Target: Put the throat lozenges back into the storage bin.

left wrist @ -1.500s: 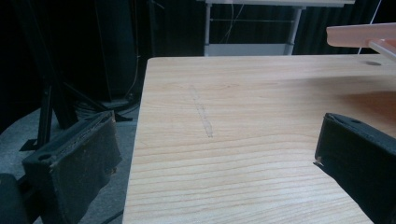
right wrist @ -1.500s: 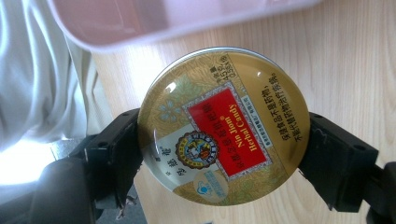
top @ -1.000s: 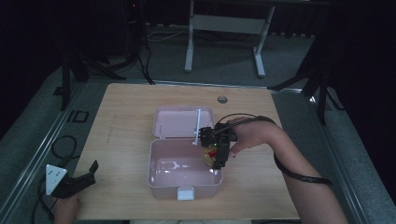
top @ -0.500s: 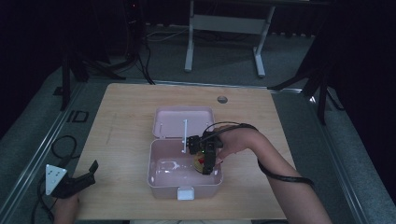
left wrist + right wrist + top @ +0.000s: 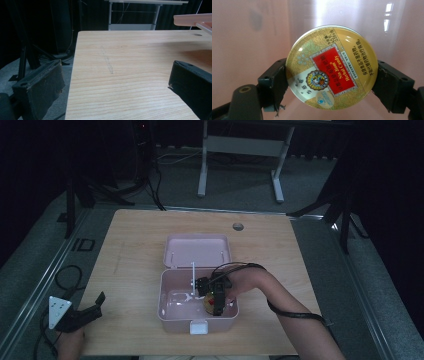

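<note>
A round golden candy tin (image 5: 332,67), with a red label reading "Nin Jiom Herbal Candy", sits clamped between the two jaws of the right tongs (image 5: 332,75), one jaw pressing on each side of its rim. Behind it in the right gripper view is the glossy pink inner surface of a box. From the high view, the tin (image 5: 210,303) is down inside the open pink box (image 5: 175,312), toward the box's right side, with the right tongs (image 5: 218,304) reaching in from the right and the person's right hand (image 5: 245,282) over the box's right wall. Whether the tin rests on the box floor or hangs just above it cannot be told.

The box's lid (image 5: 197,251) lies folded back flat on the far side, and a thin white rod (image 5: 193,275) stands up at the hinge line. A white latch (image 5: 198,327) is on the near wall. The box sits near the middle of the wooden desk (image 5: 135,245), closer to the near edge.

The left tongs (image 5: 90,310) are well apart from the box, at the desk's near left corner, held in the left hand (image 5: 70,342). In the left gripper view their jaws stand wide apart over bare wood, with nothing between them.
</note>
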`<state>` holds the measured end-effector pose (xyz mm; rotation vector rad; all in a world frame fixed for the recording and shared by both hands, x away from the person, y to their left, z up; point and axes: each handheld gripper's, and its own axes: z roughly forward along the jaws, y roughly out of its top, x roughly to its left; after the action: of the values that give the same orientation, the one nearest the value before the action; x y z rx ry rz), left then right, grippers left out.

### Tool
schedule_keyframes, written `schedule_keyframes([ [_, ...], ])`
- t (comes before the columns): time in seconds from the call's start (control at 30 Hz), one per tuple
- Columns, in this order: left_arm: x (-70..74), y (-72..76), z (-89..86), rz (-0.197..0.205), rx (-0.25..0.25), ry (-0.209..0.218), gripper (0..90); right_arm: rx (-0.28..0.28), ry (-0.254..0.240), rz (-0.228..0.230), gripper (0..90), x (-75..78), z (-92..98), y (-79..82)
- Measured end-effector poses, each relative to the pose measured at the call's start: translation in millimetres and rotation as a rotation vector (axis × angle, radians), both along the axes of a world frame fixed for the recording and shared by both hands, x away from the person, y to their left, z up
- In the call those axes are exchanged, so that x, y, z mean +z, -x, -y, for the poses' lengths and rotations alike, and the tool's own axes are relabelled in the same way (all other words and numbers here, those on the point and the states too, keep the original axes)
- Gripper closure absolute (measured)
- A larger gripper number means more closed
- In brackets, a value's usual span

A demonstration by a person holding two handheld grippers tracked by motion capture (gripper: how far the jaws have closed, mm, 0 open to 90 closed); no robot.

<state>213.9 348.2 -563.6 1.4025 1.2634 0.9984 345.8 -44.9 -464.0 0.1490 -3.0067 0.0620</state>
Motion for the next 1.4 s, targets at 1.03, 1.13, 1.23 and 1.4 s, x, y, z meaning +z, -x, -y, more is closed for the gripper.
schedule_keyframes([
  [1.03,0.0,-0.2,0.3,0.000,-0.006,-0.004,0.3,-0.028,0.096,-0.012,12.6,-29.7,-1.3,-1.8],
  [1.13,0.0,-0.4,0.1,-0.001,-0.006,-0.002,0.3,-0.028,0.076,0.002,12.8,-21.2,-0.1,-3.2],
  [1.23,0.0,-0.4,0.1,-0.001,-0.005,-0.002,0.3,-0.041,0.044,-0.001,12.8,-8.6,1.7,-5.8],
  [1.4,0.0,-0.3,0.3,0.000,-0.004,-0.003,0.2,-0.055,-0.051,0.026,12.9,19.5,8.6,-6.2],
])
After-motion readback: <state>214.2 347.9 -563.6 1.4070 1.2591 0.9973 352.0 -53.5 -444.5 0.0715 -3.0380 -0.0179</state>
